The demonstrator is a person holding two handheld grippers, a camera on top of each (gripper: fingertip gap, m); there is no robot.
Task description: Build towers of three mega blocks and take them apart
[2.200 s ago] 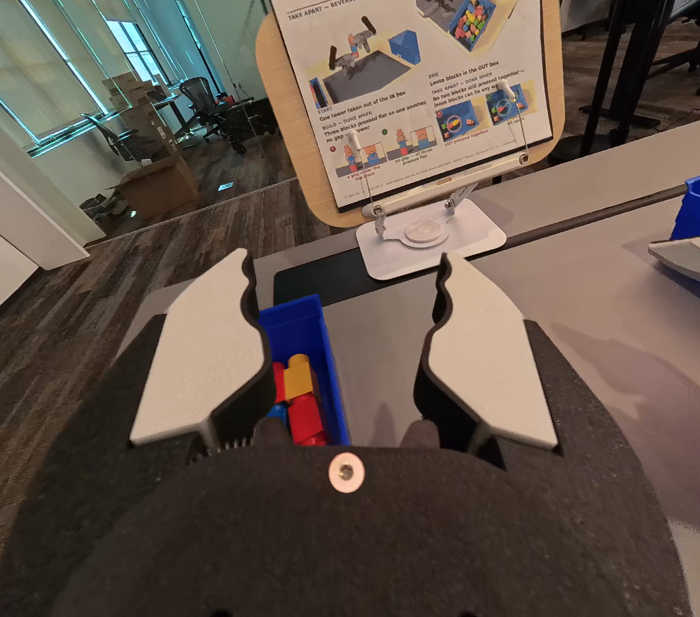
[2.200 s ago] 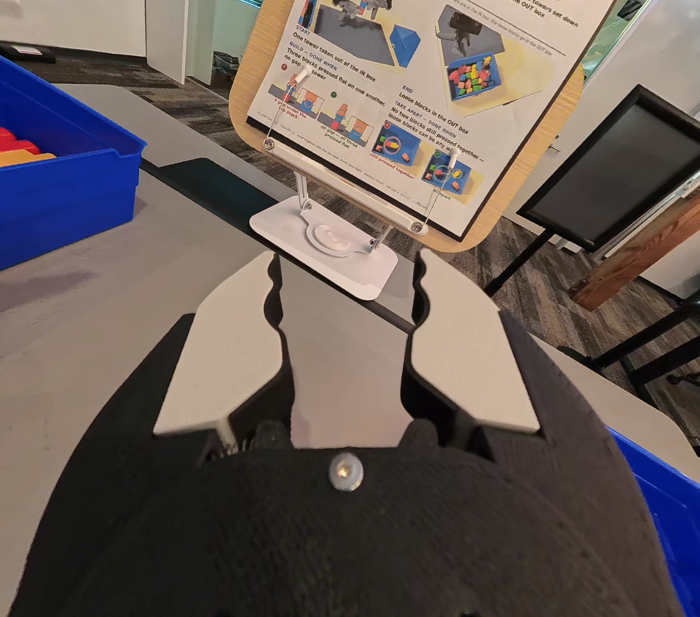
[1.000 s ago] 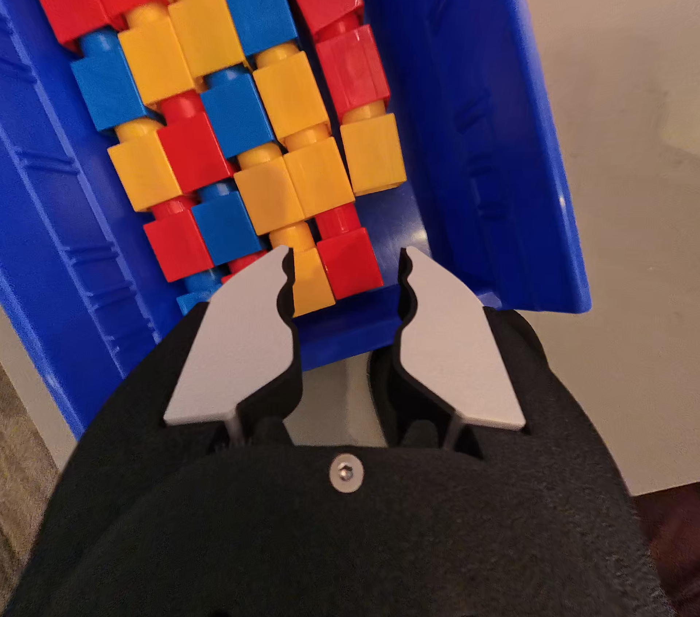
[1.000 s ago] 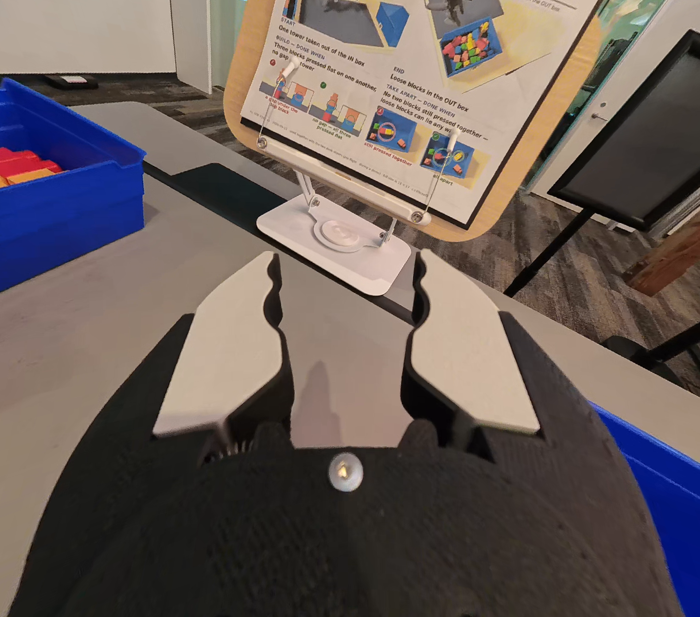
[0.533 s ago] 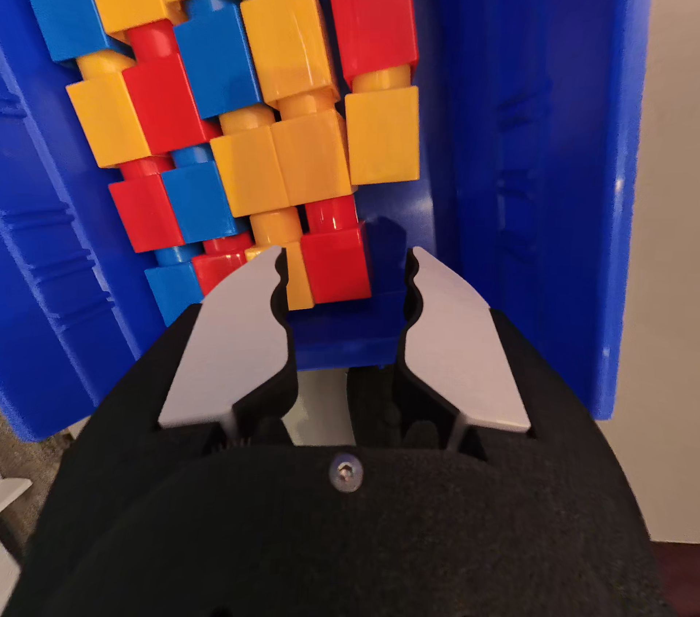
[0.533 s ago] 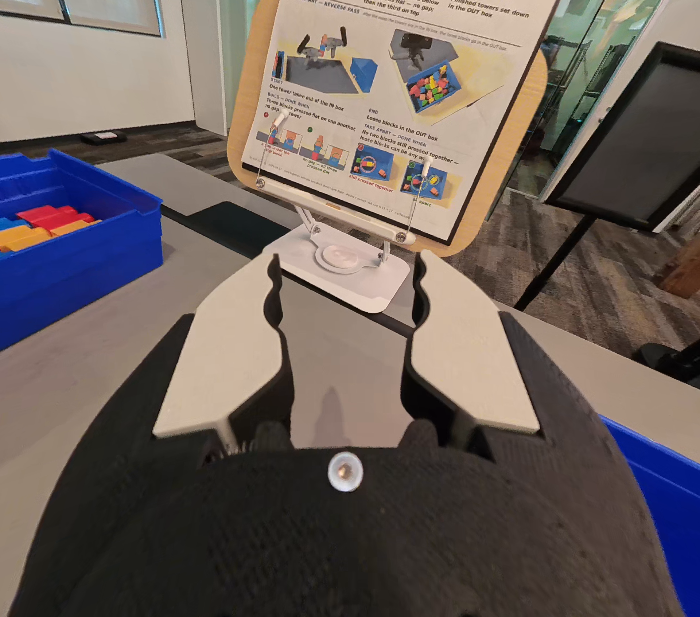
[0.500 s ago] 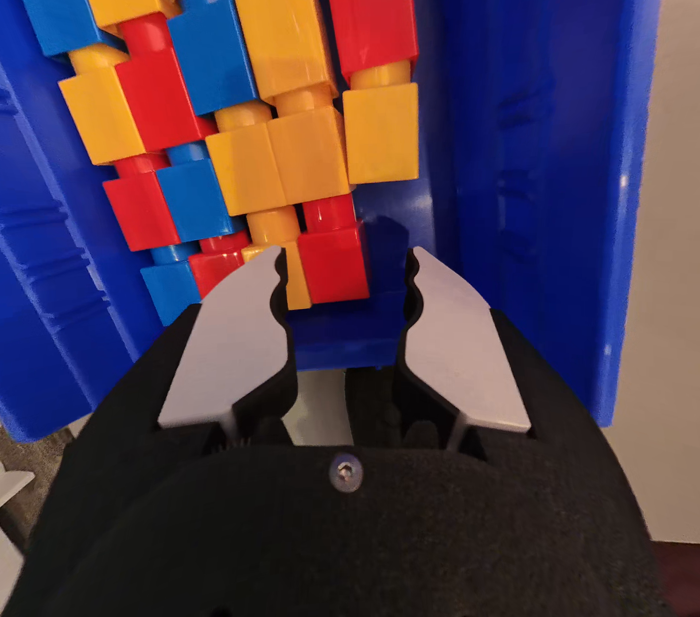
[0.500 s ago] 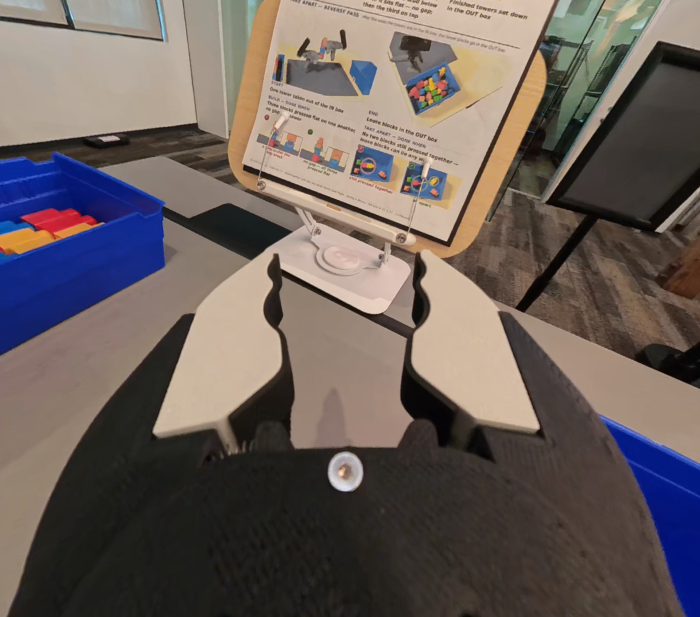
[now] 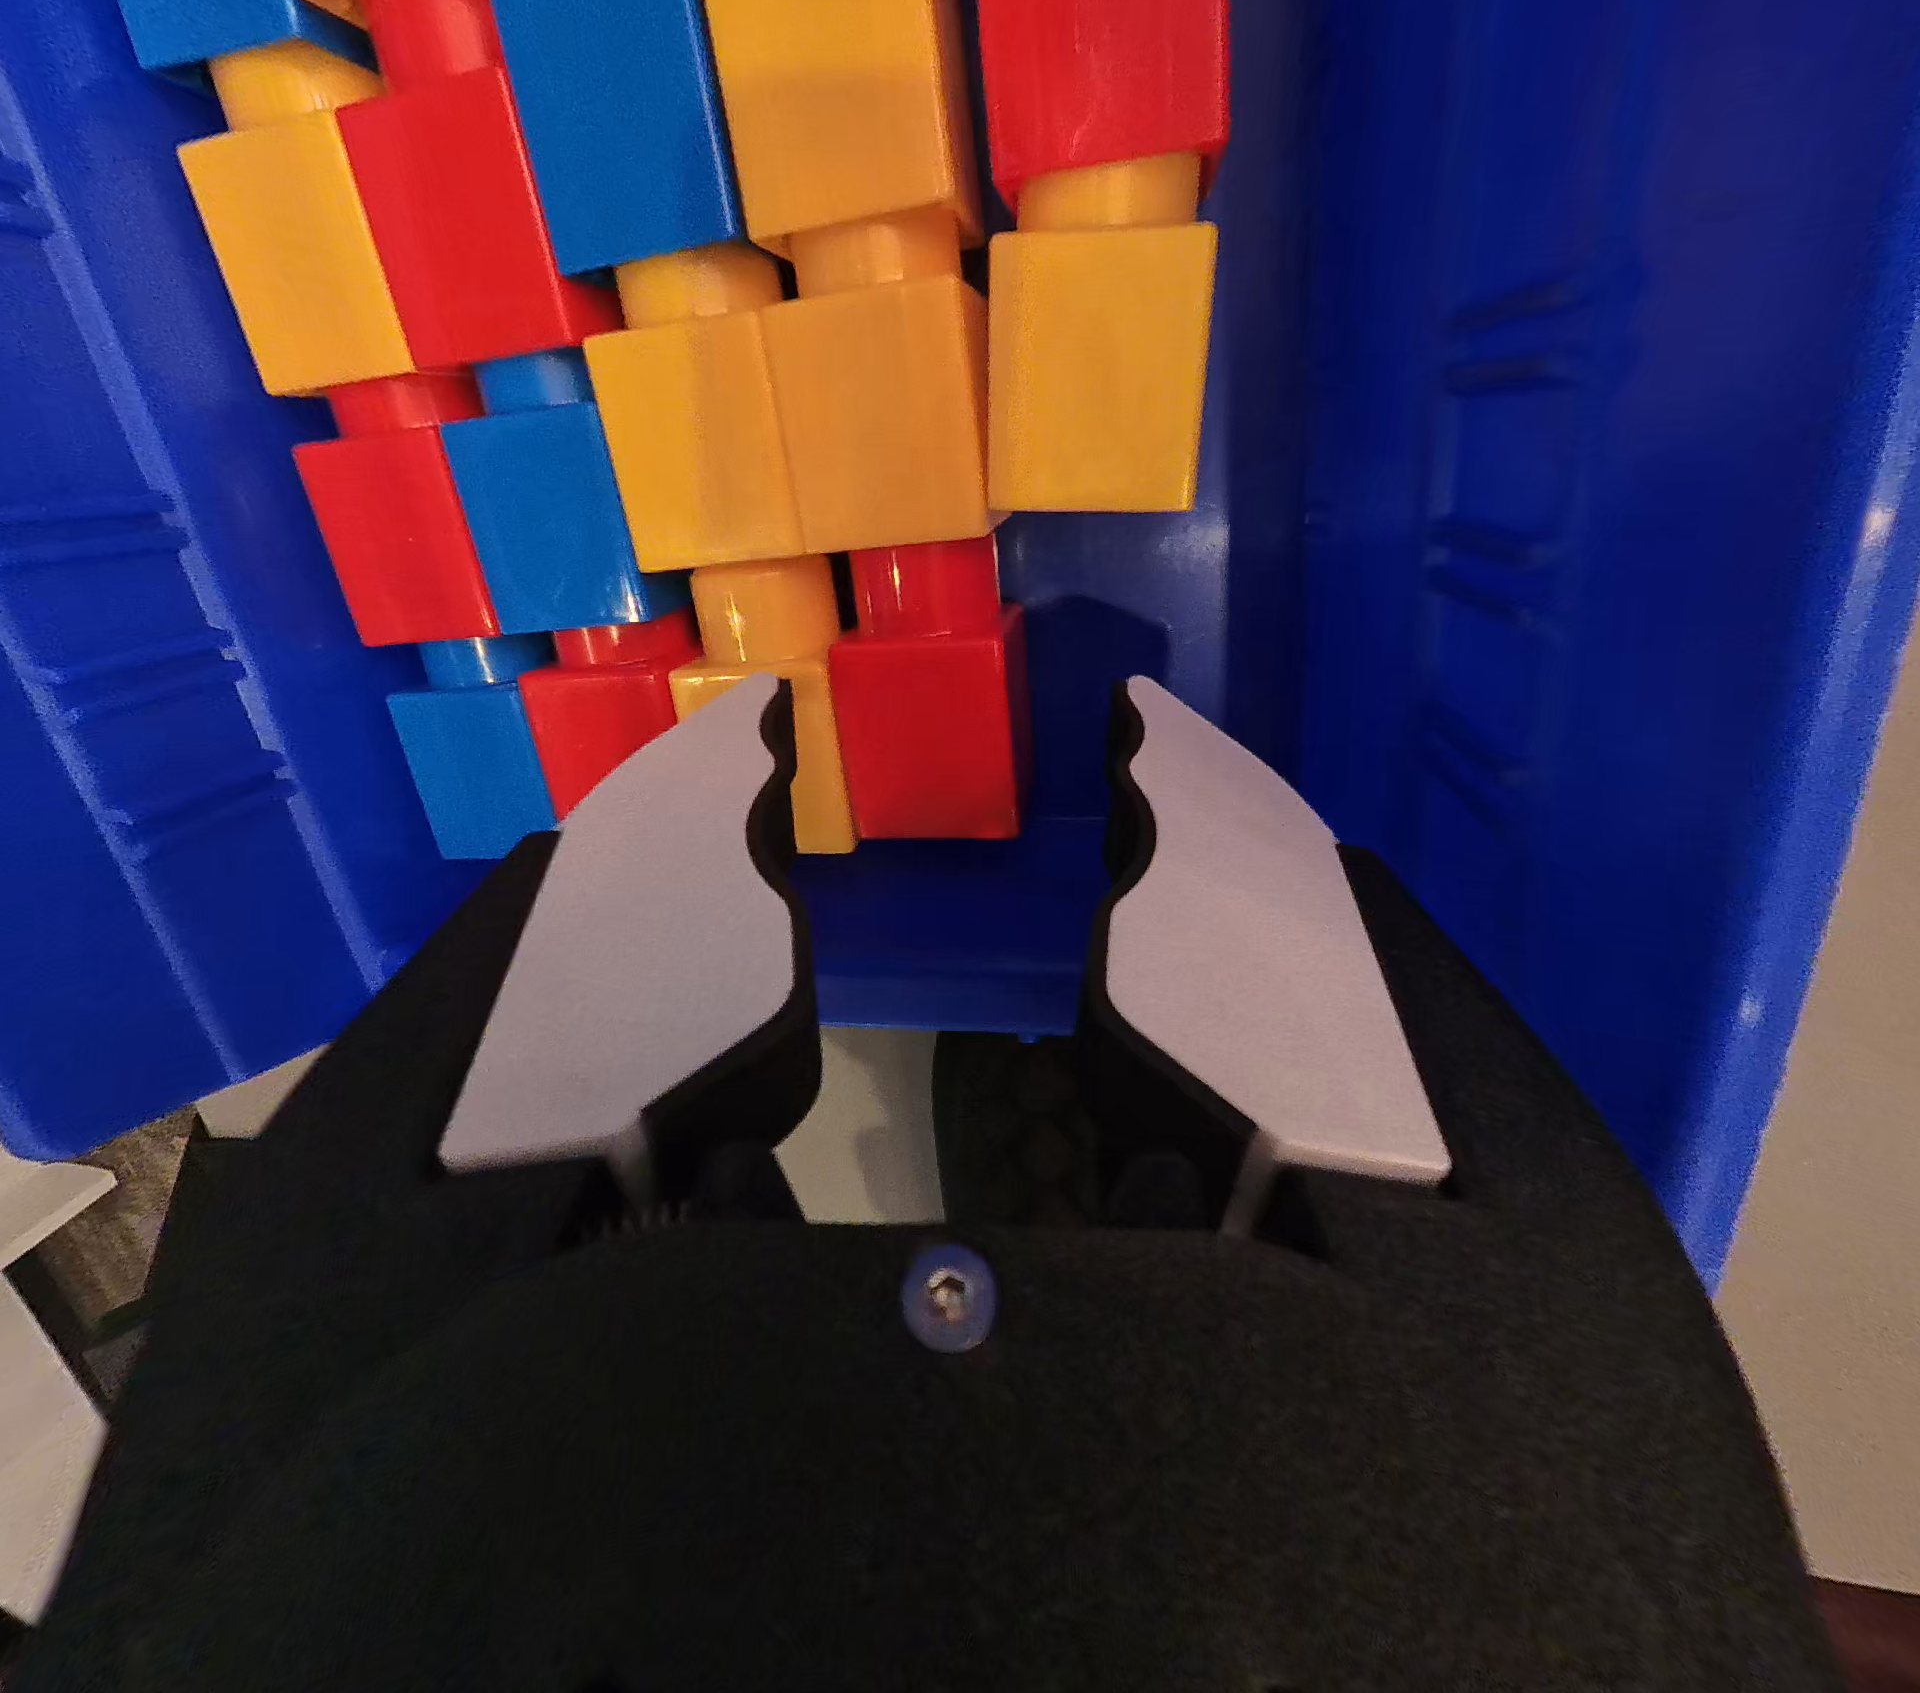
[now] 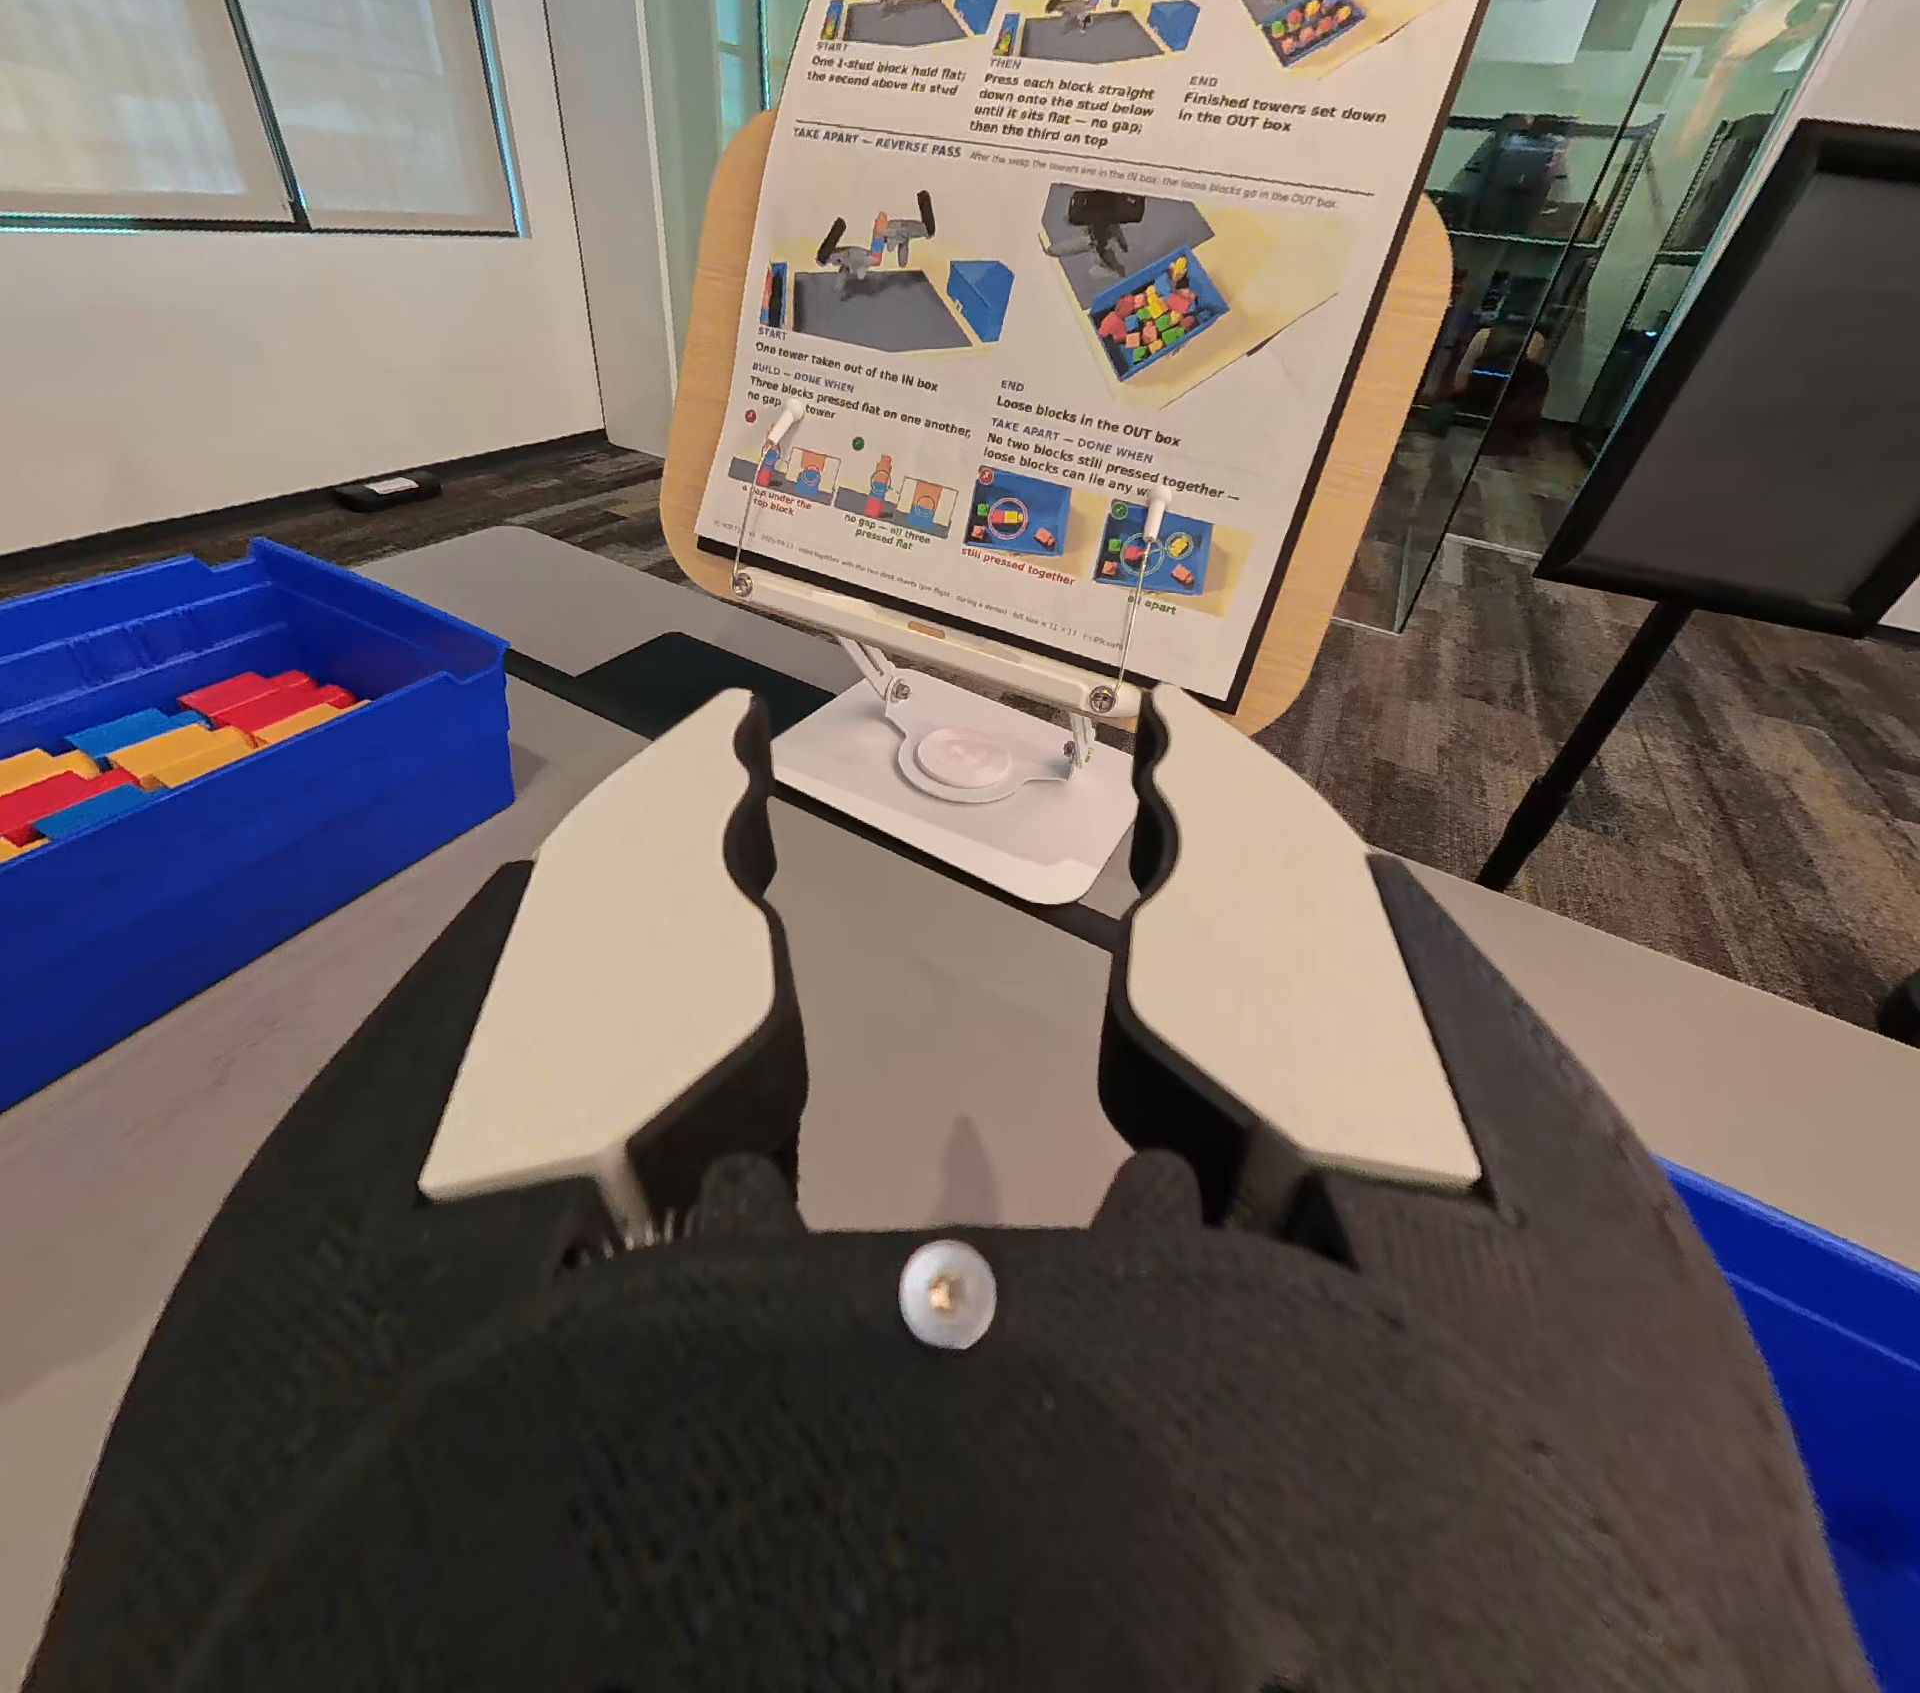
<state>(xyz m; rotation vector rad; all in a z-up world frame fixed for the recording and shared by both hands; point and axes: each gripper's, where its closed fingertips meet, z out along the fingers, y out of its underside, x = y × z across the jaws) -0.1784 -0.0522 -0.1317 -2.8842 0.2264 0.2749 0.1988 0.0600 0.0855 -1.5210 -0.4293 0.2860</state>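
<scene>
Glossy moulded plastic in the red block (image 9: 925,734) and the yellow blocks (image 9: 1096,365) beside it, catching soft highlights on the studs. Same smooth, shiny plastic in the ribbed wall of the blue bin (image 9: 1558,396), seen again across the table (image 10: 260,822). Matt pale plates, finely grained, on the fingers (image 9: 655,895) of the left gripper (image 9: 943,750), edged with dull black rubbery pads. Rough, pebbled black casing behind the right gripper (image 10: 943,770), fastened by a bright metal screw (image 10: 945,1295). Printed paper sheet (image 10: 1091,241) on a light wood-grain board (image 10: 1382,438). Smooth white stand base (image 10: 966,802), thin wire clips. Matt grey tabletop (image 10: 208,1124).
</scene>
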